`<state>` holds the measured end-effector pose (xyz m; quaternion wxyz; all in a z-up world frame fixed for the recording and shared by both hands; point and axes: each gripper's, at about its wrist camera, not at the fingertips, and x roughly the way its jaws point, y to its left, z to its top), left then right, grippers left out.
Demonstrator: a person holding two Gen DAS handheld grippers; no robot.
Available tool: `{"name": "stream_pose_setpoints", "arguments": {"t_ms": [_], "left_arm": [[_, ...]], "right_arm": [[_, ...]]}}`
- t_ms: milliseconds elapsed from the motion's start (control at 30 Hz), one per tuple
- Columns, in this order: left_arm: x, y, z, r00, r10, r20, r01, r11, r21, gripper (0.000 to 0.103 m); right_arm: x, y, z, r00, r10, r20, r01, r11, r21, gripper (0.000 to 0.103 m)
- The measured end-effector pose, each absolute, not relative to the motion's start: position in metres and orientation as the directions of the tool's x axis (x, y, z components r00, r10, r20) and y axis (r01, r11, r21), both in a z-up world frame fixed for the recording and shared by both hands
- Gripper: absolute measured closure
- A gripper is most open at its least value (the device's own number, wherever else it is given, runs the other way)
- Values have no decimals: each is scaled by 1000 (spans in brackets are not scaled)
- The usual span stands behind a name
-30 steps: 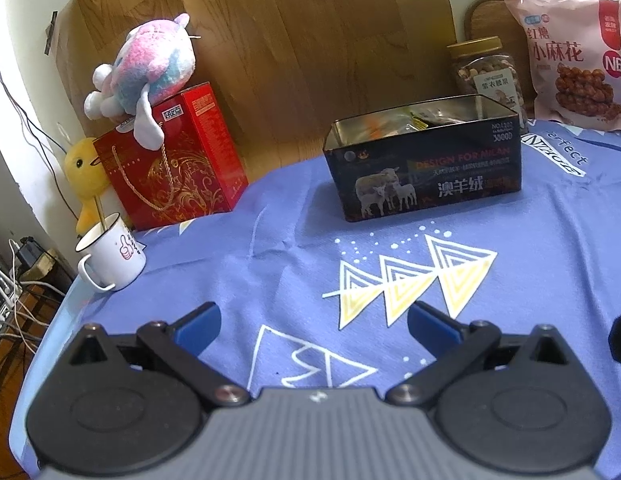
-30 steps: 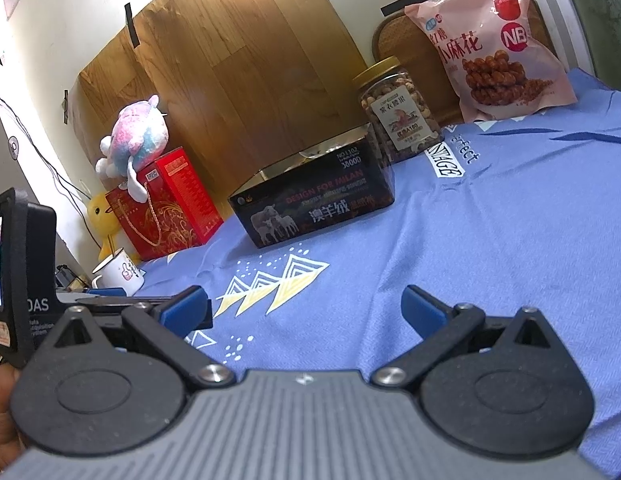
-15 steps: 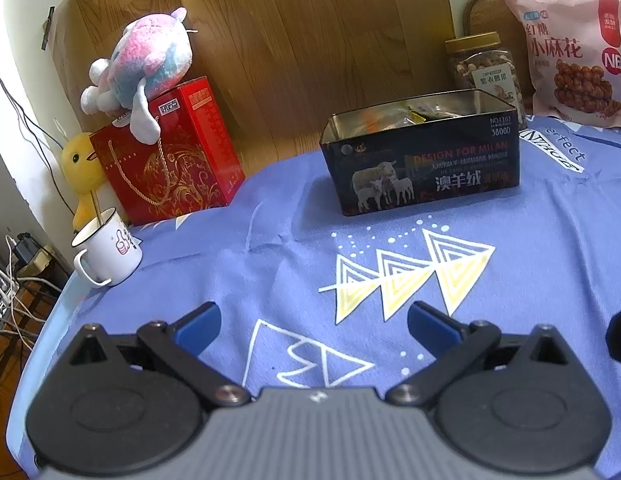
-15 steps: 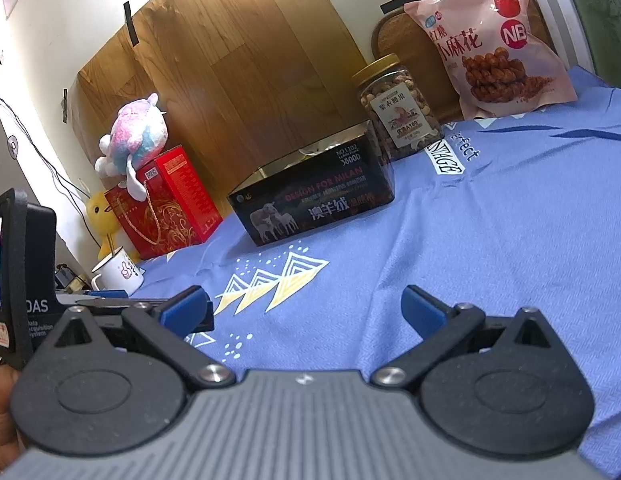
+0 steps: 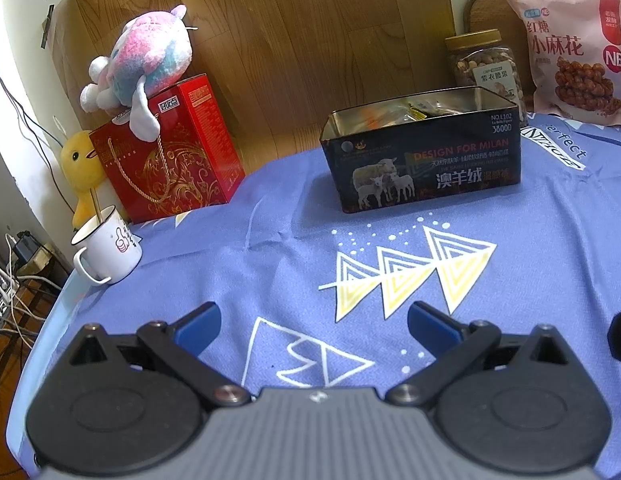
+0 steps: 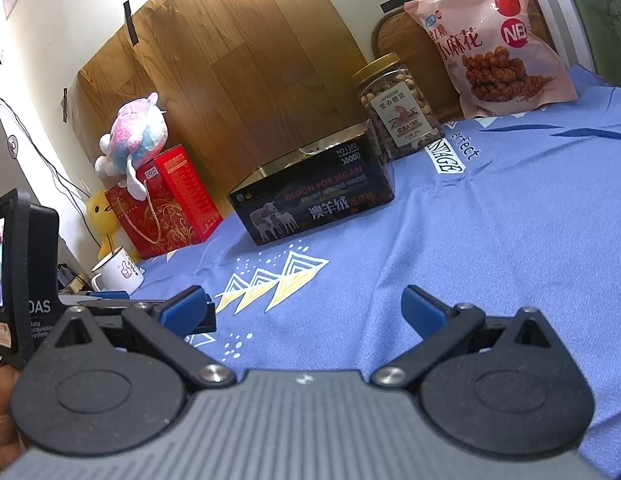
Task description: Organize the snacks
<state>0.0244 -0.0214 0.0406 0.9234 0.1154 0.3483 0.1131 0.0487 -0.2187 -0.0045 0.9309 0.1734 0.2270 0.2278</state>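
Blue cloth (image 5: 550,240) printed with yellow triangles covers the table I'm working over, with a wood panel (image 5: 310,40) leaning against the wall behind. My landmark is the open black tin (image 5: 424,160), which sits on the cloth with snack packets showing inside it. Just behind its right end stands a jar of nuts (image 6: 398,108), and further right a pink snack bag (image 6: 494,44) leans upright. Left of the tin sits a red gift box (image 5: 170,156) with a plush toy (image 5: 144,64) on top, and a white mug (image 5: 108,248) nearer me. My left gripper (image 5: 312,320) and right gripper (image 6: 302,304) both hover above the cloth short of the tin, fingers spread apart, holding nothing.
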Motion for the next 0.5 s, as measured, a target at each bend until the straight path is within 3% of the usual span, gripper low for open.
{"name": "stream_pose_setpoints", "arguments": {"t_ms": [500], "left_arm": [[25,-21,41,727,265,-634,-115,957,268,0]], "right_arm": [[48,-218,-5,794,502,-343,-345,836,426,0]]}}
